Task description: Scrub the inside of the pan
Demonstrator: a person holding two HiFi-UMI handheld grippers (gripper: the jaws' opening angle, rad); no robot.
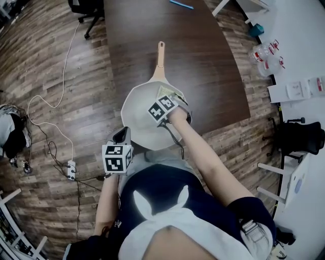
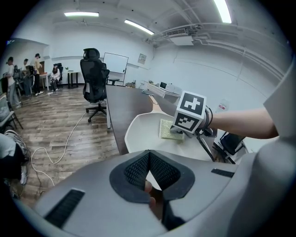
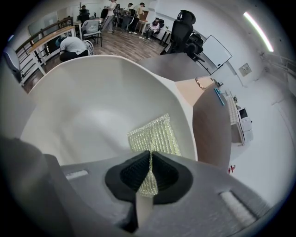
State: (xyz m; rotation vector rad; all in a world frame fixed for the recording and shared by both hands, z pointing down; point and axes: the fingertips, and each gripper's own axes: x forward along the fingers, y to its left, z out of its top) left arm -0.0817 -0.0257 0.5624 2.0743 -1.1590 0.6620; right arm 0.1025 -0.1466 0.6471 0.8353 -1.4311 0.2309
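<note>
A cream pan [image 1: 142,122] with a pale wooden handle [image 1: 161,56] sits at the near edge of a dark table. My right gripper [image 1: 168,103] reaches down into the pan at its far right side. It is shut on a yellow-green mesh scrubbing cloth [image 3: 155,136], which lies flat against the pan's inner wall [image 3: 92,111]. The right gripper [image 3: 149,159] pinches the cloth's near end. My left gripper [image 1: 122,137] is at the pan's near left rim. In the left gripper view the left gripper [image 2: 149,162] is closed, with the white rim [image 2: 141,134] running in between the pads.
The dark brown table [image 1: 203,61] runs away from me, with a blue pen-like thing [image 1: 181,4] at its far end. A black office chair [image 2: 95,81] stands on the wooden floor to the left. A cable and power strip [image 1: 71,169] lie there too. A white counter [image 1: 299,61] with small containers is at the right.
</note>
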